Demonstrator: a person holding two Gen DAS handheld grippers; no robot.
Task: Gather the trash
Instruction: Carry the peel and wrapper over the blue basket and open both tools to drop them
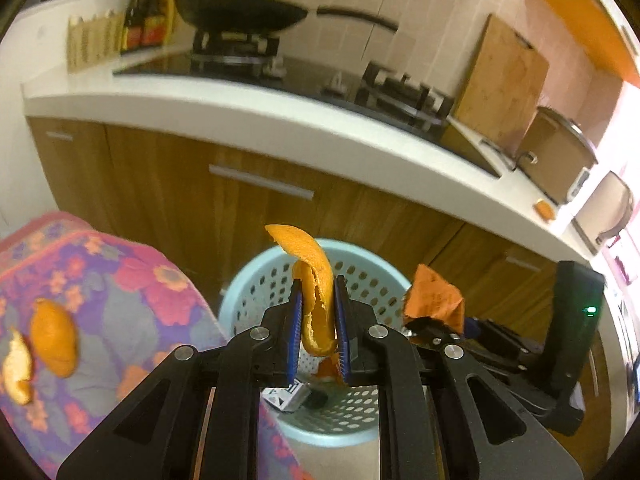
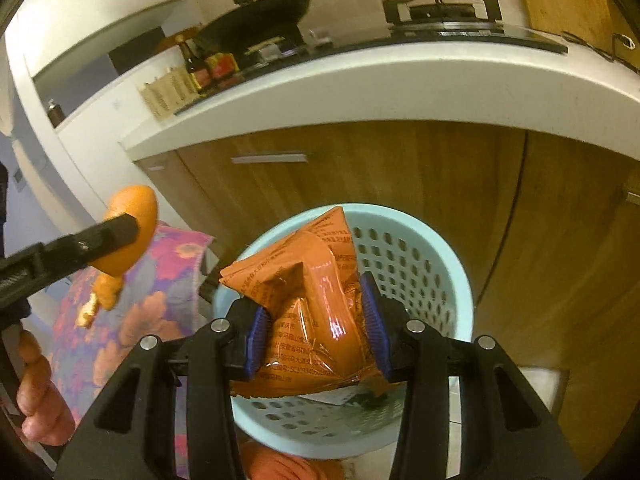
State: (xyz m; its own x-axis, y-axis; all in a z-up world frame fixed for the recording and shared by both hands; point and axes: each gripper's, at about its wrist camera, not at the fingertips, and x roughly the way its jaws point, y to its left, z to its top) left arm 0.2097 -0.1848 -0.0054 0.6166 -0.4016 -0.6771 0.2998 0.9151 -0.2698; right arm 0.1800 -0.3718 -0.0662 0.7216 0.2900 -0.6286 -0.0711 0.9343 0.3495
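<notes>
The left claw (image 1: 318, 316) pinches an orange peel (image 1: 316, 296); the right claw (image 2: 318, 328) grips an orange snack wrapper (image 2: 312, 300). Both hang over the pale blue perforated bin (image 2: 420, 256). Releasing each well inside the rim should drop them cleanly.

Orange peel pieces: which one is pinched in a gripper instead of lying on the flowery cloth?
The long curled orange peel strip, clamped upright in the left gripper above the pale blue basket. The two others lie loose on the floral cloth.
</notes>
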